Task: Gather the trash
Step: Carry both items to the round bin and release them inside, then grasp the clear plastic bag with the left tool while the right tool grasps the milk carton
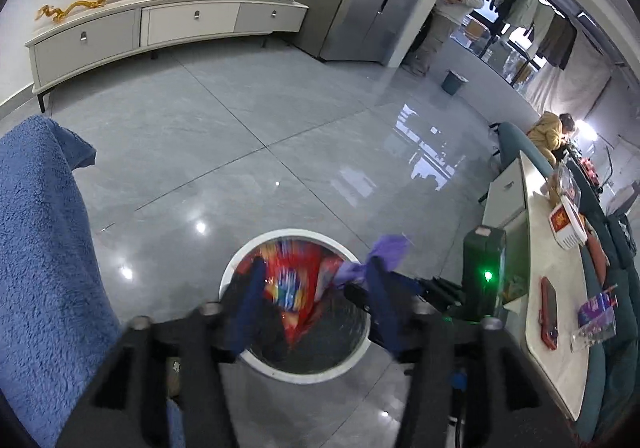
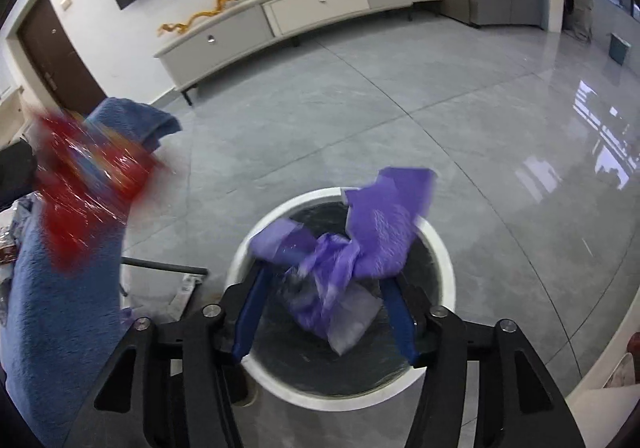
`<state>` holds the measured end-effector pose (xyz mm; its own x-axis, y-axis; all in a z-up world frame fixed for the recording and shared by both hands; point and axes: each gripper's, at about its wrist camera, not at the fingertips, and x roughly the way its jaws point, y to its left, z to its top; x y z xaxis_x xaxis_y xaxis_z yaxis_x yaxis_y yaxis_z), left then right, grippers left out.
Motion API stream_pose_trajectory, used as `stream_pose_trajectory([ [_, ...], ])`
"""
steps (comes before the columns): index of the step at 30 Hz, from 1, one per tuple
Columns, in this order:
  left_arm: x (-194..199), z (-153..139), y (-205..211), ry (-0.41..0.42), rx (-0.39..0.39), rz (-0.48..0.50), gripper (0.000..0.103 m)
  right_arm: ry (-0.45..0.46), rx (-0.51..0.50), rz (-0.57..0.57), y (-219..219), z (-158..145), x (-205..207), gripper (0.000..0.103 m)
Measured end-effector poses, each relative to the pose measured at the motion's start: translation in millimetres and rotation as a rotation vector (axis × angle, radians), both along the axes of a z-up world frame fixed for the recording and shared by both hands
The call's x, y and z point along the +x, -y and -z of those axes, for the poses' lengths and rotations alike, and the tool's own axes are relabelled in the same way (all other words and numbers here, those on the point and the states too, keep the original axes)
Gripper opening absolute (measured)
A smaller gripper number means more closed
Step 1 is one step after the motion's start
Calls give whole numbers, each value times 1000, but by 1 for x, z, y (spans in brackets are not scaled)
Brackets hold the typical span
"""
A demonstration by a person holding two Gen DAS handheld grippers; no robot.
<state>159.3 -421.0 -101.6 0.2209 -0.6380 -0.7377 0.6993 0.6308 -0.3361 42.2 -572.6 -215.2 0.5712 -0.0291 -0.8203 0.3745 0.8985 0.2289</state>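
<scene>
A round bin with a white rim (image 1: pixel 304 376) (image 2: pixel 444 268) stands on the grey floor right under both grippers. My left gripper (image 1: pixel 316 268) is open above it. A red, colourful wrapper (image 1: pixel 292 284) hangs blurred between its blue fingers, with a gap on the right side. The same red wrapper (image 2: pixel 88 183) shows as a blur at the left of the right wrist view. My right gripper (image 2: pixel 326 276) is open over the bin, with crumpled purple plastic (image 2: pixel 380 224) (image 1: pixel 386 252) loose across its fingertips and a clear bag (image 2: pixel 352 324) dangling below.
A blue fleece cloth (image 1: pixel 44 248) (image 2: pixel 60 328) hangs close on the left. At the right, a white table (image 1: pixel 552 276) carries a red phone (image 1: pixel 548 312) and a red-and-white box (image 1: pixel 568 224). One person stands far off (image 1: pixel 452 15); another sits (image 1: pixel 552 131). A long cabinet (image 1: pixel 160 27) lines the wall.
</scene>
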Motion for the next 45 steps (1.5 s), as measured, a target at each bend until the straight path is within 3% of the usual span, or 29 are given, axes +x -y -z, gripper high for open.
stream_pose_trajectory([
  [5,-3,-3,-16,19,3,-25,52,-9,-1,12,6,4,-6,58],
  [10,-18,-26,-51,122,15,-80,53,21,8,7,-2,-10,-8,58],
  [15,-39,-58,-107,217,1,-161,53,100,4,-41,-30,-50,-17,58],
  [28,-70,-90,-307,283,-4,-428,53,300,-61,-284,-171,-162,-19,57],
  [37,-48,-72,-447,223,17,-678,53,316,-93,-465,-258,-187,12,57],
  [45,12,-50,-490,124,-32,-748,60,280,-100,-573,-305,-180,63,57],
])
